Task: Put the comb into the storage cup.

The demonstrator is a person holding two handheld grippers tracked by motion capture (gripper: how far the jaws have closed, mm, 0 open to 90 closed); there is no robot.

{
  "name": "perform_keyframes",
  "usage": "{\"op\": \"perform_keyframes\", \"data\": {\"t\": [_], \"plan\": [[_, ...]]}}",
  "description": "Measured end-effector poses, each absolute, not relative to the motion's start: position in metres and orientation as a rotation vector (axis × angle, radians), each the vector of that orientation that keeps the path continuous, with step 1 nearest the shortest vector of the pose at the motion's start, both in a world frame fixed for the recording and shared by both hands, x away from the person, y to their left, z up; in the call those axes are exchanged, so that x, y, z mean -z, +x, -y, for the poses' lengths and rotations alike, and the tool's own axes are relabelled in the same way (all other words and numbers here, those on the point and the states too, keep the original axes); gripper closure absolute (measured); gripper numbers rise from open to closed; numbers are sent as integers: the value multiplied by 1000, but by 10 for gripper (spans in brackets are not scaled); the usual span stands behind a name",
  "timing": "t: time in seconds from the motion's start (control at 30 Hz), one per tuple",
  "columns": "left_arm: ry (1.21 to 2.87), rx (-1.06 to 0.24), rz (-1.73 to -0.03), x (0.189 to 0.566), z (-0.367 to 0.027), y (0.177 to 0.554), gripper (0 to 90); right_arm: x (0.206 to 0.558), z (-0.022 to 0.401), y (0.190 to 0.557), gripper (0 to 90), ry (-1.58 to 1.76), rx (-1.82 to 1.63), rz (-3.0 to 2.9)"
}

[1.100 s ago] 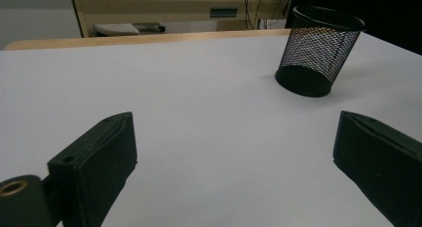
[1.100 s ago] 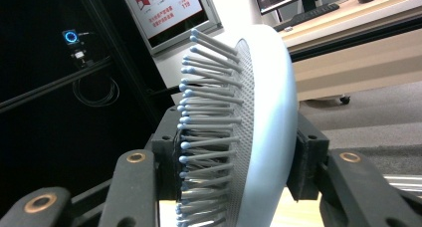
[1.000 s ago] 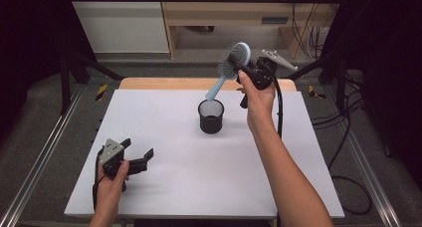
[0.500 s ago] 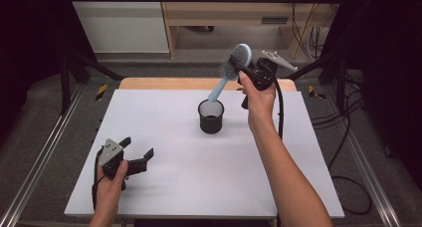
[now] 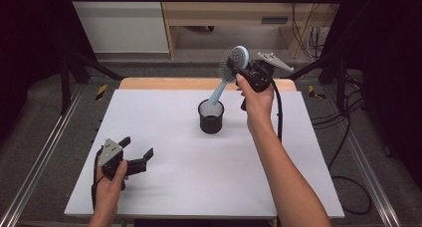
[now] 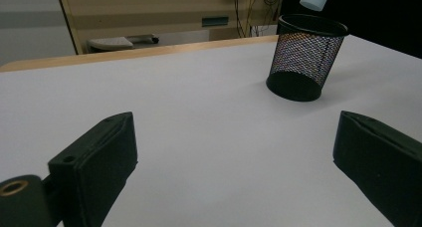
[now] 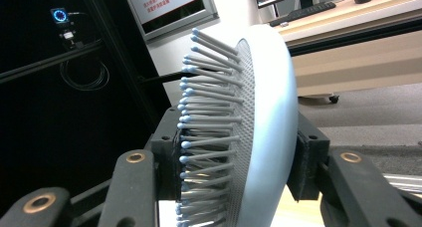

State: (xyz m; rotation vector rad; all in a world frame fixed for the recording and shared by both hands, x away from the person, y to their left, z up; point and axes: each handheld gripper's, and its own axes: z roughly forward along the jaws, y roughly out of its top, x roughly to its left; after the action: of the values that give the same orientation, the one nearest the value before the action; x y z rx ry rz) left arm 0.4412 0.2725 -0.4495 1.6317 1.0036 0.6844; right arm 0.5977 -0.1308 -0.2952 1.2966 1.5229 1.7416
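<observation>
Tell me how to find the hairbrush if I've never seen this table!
Look at the big white table and find the black mesh cup near its far middle. Just above the cup, the right gripper grips a light blue hairbrush by its head, handle pointing down toward the cup. It is the one blue, bristly thing there.

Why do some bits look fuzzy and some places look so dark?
In the left gripper view the near black fingers are soft, while the mesh cup is sharper. In the right gripper view the hairbrush is crisp against a dark, blurry room. In the high view the white table is bright, its surroundings dark.
</observation>
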Motion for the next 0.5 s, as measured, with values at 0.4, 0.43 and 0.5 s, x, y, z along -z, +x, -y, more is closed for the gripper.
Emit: {"op": "perform_keyframes", "data": {"t": [0.4, 0.43, 0.5], "plan": [[1636, -674, -1003, 450, -271, 442, 38, 310, 140, 599, 509, 1342, -1728, -1537], [1636, -673, -1003, 450, -271, 442, 38, 312, 140, 599, 509, 1346, -1726, -1537], [1638, -672, -1000, 450, -271, 442, 38, 314, 142, 599, 509, 1351, -1724, -1539]]}}
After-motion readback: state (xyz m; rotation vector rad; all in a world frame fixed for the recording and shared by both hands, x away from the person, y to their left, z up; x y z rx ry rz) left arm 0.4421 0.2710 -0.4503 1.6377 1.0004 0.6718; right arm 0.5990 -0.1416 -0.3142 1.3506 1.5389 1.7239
